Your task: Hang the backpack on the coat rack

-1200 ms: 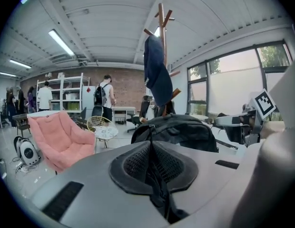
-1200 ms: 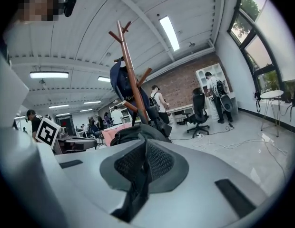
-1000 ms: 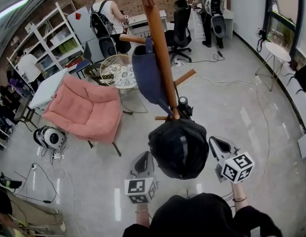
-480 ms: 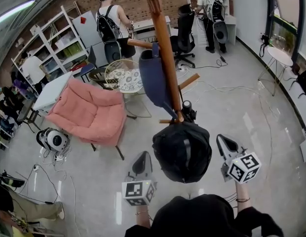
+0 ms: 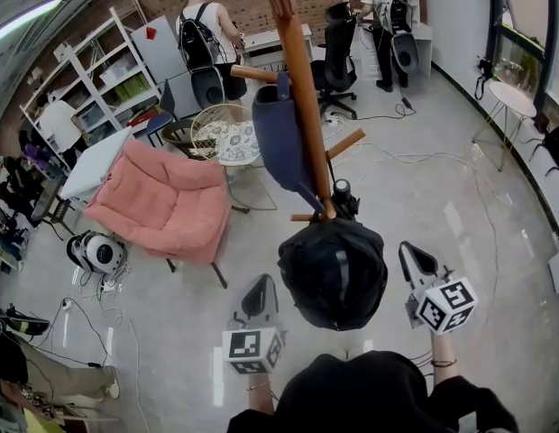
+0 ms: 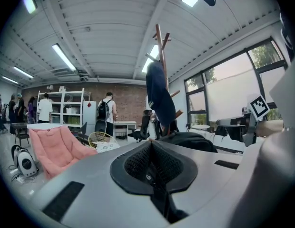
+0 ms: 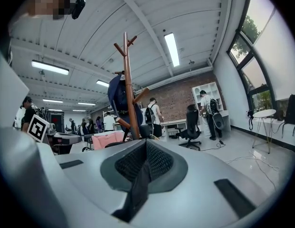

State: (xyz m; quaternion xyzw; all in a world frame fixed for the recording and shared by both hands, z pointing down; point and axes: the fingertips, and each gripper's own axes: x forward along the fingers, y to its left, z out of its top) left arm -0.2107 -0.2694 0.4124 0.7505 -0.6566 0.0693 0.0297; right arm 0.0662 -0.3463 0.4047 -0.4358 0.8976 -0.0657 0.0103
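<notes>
The black backpack (image 5: 332, 273) is hanging low on the coat rack (image 5: 302, 88), straight ahead of you, between your hands. Your left gripper (image 5: 261, 289) and right gripper (image 5: 411, 258) are flanking it without touching, both fully closed and gripping nothing.

The coat rack (image 5: 302, 88) runs off the top edge of the head view, and its foot is hidden beneath the black backpack (image 5: 332, 273) (which peg carries it cannot be told, and the straps are out of sight). In the left gripper view the body of the left hand-held gripper (image 6: 152, 151) covers the backpack's lower part. In the right gripper view the right hand-held gripper (image 7: 146, 146) hides the rack's lower pole. What stands on the shelves (image 5: 99, 70) is too small to tell.
</notes>
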